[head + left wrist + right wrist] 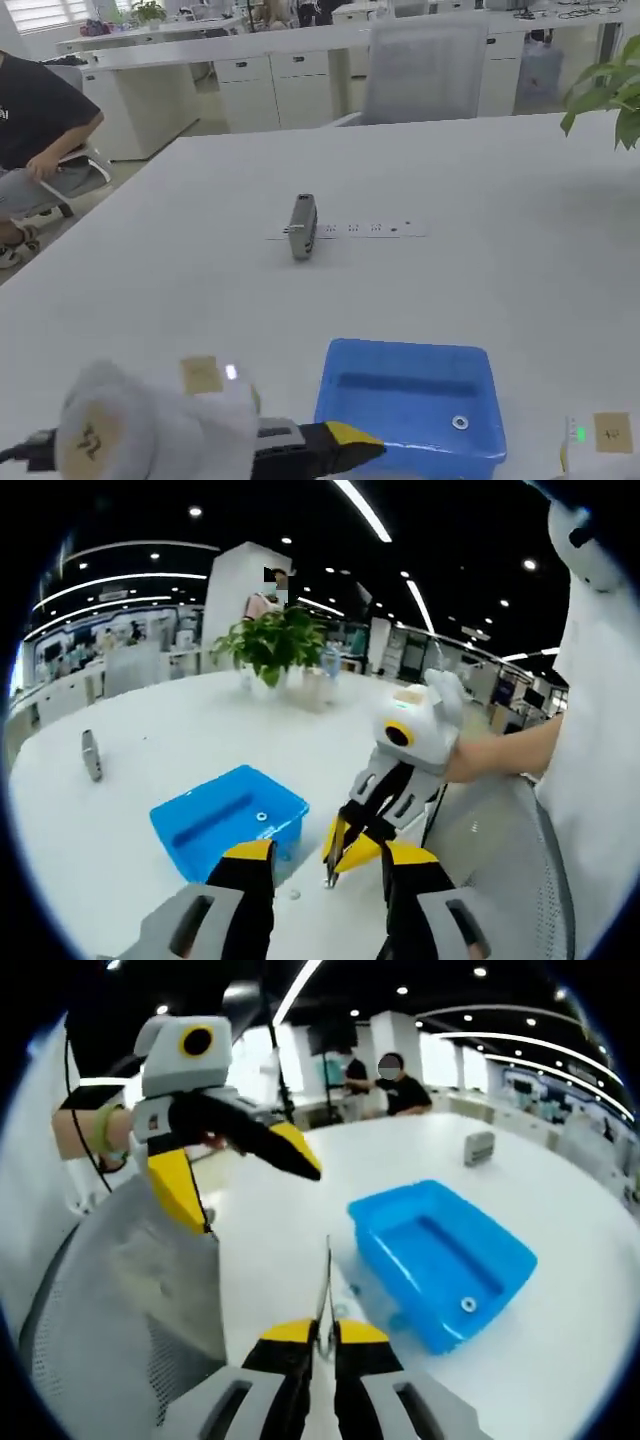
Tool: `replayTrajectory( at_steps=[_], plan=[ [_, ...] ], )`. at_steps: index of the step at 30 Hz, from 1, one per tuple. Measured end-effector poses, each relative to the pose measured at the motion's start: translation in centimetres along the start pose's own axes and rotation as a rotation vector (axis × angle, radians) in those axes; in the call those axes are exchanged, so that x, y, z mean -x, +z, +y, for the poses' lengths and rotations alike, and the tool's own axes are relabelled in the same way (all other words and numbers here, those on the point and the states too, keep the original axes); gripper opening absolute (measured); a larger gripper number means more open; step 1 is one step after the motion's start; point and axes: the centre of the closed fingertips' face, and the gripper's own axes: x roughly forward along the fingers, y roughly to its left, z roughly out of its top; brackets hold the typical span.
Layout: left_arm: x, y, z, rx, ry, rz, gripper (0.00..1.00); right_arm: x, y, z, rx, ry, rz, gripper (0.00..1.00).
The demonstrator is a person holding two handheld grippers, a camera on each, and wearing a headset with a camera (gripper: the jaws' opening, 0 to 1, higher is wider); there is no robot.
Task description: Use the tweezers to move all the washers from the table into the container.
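Observation:
A blue container (405, 395) stands near the table's front edge with one washer (459, 422) inside it. My left gripper (350, 443) lies just left of the container, and in its own view its yellow jaws (328, 855) stand open with nothing between them. My right gripper (322, 1335) is shut on thin metal tweezers (326, 1275) that point down toward the tabletop beside the blue container (440, 1250). In the left gripper view the tweezers' tip (328, 880) hangs close to a small washer (294, 893) lying on the table in front of the container (225, 815).
A small grey block (303, 227) lies mid-table beside a faint strip of marks. A grey mesh chair back (150, 1300) is close to the grippers. A plant (610, 90) overhangs the far right corner. A person (30, 130) sits at the far left.

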Motion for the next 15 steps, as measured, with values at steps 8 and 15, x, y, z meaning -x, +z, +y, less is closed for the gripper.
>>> replayTrajectory(
  at_steps=[8, 15],
  plan=[
    [5.2, -1.5, 2.5, 0.147, 0.255, -0.154, 0.59, 1.7, 1.4, -0.7, -0.081, 0.003, -0.054, 0.03],
    [6.3, -2.1, 4.1, 0.164, 0.392, -0.206, 0.76, 2.7, 3.5, -1.9, -0.119, 0.003, -0.102, 0.03]
  ],
)
